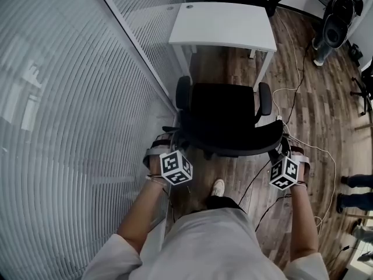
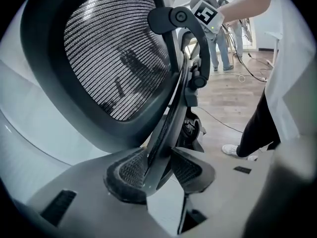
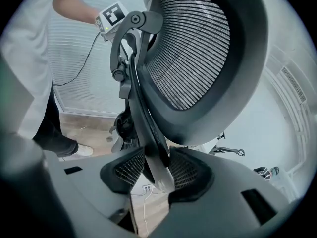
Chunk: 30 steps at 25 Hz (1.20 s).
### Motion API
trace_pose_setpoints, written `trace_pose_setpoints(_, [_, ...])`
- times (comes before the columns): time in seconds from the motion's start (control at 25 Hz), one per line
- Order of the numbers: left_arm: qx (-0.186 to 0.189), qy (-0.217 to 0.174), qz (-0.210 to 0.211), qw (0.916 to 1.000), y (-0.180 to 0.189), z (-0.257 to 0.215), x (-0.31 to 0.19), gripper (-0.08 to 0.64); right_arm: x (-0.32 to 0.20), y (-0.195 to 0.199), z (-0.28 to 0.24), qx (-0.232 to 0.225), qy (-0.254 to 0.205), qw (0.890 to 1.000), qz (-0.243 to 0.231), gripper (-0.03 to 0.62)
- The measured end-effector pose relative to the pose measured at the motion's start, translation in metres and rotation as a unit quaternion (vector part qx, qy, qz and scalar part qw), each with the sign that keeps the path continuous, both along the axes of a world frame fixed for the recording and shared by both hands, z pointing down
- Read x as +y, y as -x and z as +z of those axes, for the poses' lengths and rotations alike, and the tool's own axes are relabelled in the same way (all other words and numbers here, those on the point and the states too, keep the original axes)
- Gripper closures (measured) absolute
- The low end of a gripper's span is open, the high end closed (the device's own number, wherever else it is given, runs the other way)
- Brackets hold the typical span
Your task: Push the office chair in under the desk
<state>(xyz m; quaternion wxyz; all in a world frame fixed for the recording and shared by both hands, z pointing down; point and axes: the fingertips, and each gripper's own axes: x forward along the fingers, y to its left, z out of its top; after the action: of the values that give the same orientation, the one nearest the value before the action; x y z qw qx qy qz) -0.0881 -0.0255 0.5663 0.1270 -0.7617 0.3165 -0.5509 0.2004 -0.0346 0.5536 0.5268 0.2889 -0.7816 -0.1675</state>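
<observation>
The black office chair (image 1: 227, 115) stands on the wood floor, its seat facing the white desk (image 1: 224, 25) a short way beyond it. I stand behind its mesh backrest (image 2: 119, 58). My left gripper (image 1: 165, 143) is shut on the left edge of the backrest frame; that dark rim (image 2: 166, 128) sits pinched between the pads of my left gripper (image 2: 158, 170). My right gripper (image 1: 287, 150) holds the right edge the same way, and in the right gripper view the frame rim (image 3: 148, 133) is clamped between the pads of my right gripper (image 3: 153, 171).
A glass wall with blinds (image 1: 70, 98) runs close along the chair's left side. Cables (image 1: 317, 150) lie on the floor to the right. Another person's legs (image 1: 356, 192) stand at the right edge. More chairs and equipment (image 1: 335, 22) are behind the desk.
</observation>
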Motion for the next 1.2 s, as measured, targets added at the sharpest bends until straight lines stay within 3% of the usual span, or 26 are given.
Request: trace_pose_setpoints(1.2, [0.006,-0.005,0.003,1.0000,-0.008,0.006,-0.109,0.397,-0.111,-0.008,0.005,-0.001,-0.006,1.000,-0.001,0.426])
